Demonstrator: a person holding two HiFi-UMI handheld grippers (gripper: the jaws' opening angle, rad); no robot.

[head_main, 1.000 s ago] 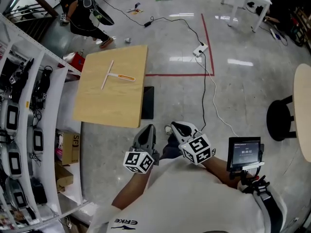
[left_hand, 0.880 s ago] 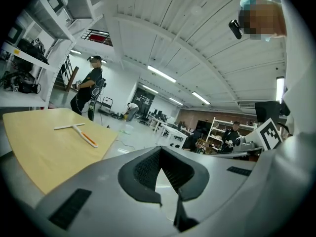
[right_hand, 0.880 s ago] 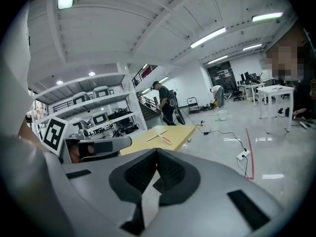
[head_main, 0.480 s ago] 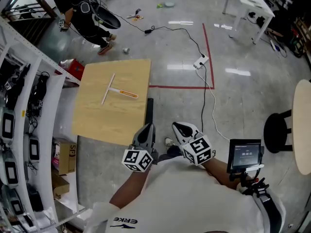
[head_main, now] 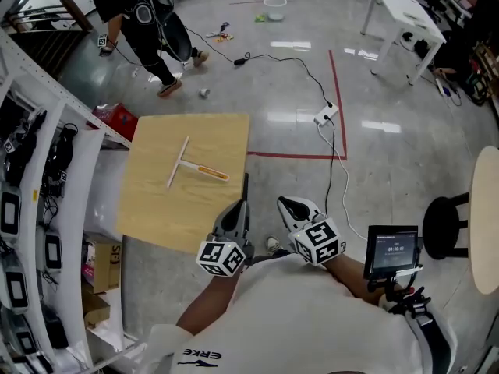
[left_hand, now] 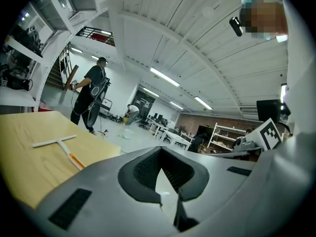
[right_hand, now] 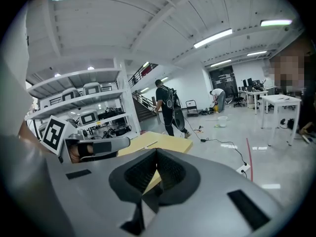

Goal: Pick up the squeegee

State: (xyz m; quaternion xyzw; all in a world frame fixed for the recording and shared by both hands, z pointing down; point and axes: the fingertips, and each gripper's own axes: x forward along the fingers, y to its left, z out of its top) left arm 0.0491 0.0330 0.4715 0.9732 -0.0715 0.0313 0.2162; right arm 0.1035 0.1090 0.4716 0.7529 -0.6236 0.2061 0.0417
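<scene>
The squeegee (head_main: 191, 167), a white T-shaped bar with an orange handle, lies flat on the light wooden table (head_main: 175, 213). It also shows in the left gripper view, where the squeegee (left_hand: 58, 145) rests far ahead on the table (left_hand: 24, 172). My left gripper (head_main: 237, 211) hangs shut and empty just off the table's near corner. Beside it my right gripper (head_main: 291, 206) is shut on nothing, over the floor. Both stand well short of the squeegee. The left gripper (left_hand: 165, 201) and the right gripper (right_hand: 143, 201) have their jaw tips together.
White shelving (head_main: 35, 170) with devices lines the left side. A person in black (head_main: 140, 10) walks beyond the table. A cable and power strip (head_main: 324, 116) lie on the floor. A black stool (head_main: 443, 224) and a round table (head_main: 487, 216) stand at right.
The table and squeegee have drawn nearer to both grippers, which keep side by side and stay shut. The person in black has walked on to the right.
</scene>
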